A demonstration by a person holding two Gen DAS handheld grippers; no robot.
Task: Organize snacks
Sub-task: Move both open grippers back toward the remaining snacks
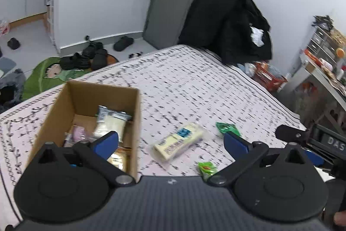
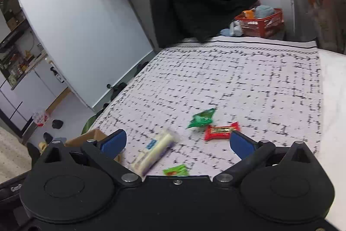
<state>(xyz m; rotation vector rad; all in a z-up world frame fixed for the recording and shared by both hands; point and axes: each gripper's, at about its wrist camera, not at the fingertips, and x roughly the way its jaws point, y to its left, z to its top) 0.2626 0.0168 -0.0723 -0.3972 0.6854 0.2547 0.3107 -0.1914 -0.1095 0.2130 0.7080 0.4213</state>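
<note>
My left gripper [image 1: 170,141] fills the bottom of its view, its blue-padded fingers [image 1: 234,142] spread as wide as they go with nothing between them. My right gripper [image 2: 178,142] is the same: blue pads [image 2: 240,143] flung apart, empty.

Just past my left fingers lies the long pale-yellow wrapped snack pack with a blue label [image 1: 179,141], flat on the white tablecloth with black speckled print [image 1: 194,83], beside the open brown cardboard box [image 1: 136,118]. In my judgement it is light and a bit crinkly, its film slippery, so I would take it across the narrow middle and not by the loose sealed ends.

A small green foil packet [image 1: 206,168] sits nearest my left palm; a second green packet [image 1: 227,127] lies further out to the right. These look soft and nearly weightless (easy to crush, easy to pinch by the body). From the right wrist I also see a red-wrapped bar with a gold band [image 2: 221,132], just beside the far green packet; stiffish, I guess, and best gripped across its short width.

Count outside the box: one pale pack, two green packets, one red bar. Inside the box: one similar pale pack with a dark top [image 1: 110,122] leaning upright, something pink [image 1: 79,133], and more I cannot make out.
</note>
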